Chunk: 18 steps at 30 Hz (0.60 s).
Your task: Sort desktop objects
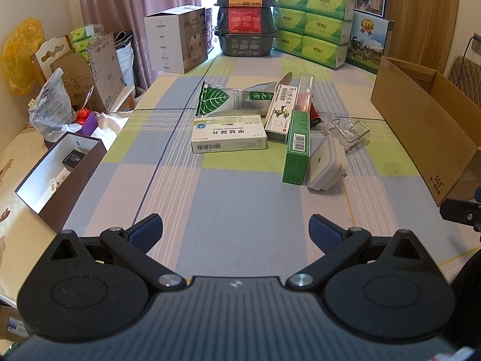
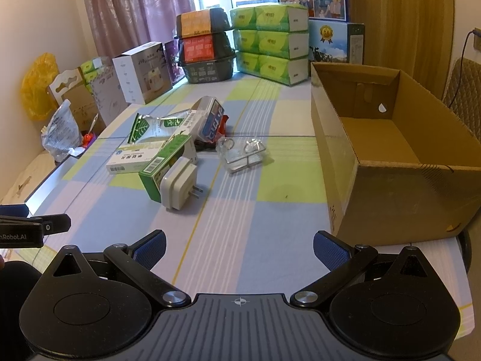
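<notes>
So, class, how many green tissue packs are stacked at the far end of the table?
6 face us in the green tissue packs, two columns by three rows, beside the black tubs. More may be hidden behind.

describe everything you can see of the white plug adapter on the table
The white plug adapter is a rounded, squarish block of smooth plastic-looking material with a raised square panel on its broad face. Two metal prongs stick out sideways toward the cardboard box side. It stands on edge on the checked tablecloth, tilted against the green box, at the near end of the pile. Neither tool touches it.
</notes>
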Tool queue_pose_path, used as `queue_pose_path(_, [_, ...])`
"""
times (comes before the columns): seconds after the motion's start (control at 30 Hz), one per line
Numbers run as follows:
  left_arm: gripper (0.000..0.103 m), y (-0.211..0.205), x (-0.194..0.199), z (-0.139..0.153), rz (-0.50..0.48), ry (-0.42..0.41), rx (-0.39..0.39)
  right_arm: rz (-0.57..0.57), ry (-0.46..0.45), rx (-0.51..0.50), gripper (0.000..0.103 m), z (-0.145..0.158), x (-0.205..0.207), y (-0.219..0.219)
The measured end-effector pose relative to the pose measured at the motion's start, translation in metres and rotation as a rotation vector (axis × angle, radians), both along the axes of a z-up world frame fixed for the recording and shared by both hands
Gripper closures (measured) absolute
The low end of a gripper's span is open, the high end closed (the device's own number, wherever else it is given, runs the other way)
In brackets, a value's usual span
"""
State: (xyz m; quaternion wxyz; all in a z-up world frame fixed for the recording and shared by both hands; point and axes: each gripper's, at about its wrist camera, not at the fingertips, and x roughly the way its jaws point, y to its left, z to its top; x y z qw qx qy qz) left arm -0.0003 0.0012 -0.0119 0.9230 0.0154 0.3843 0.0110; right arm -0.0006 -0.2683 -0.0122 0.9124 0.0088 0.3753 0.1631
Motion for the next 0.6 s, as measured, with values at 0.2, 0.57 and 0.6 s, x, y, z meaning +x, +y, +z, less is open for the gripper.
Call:
queue_pose_path(0.2, [0.001,0.001,0.002,0.001,-0.008,0.005,-0.007,0.002,0.008,-0.002,0.002,0.000,0.001,0.000])
queue_pose_path(0.57, [0.001,0.010,0.002,0.011,0.000,0.003,-0.049,0.054,0.021,0.013,0.002,0.002,0.002,0.001])
queue_pose_path(0.6, [0.001,0.013,0.004,0.013,-0.005,0.002,-0.071,0.062,0.023,0.010,0.002,0.003,0.002,0.001])
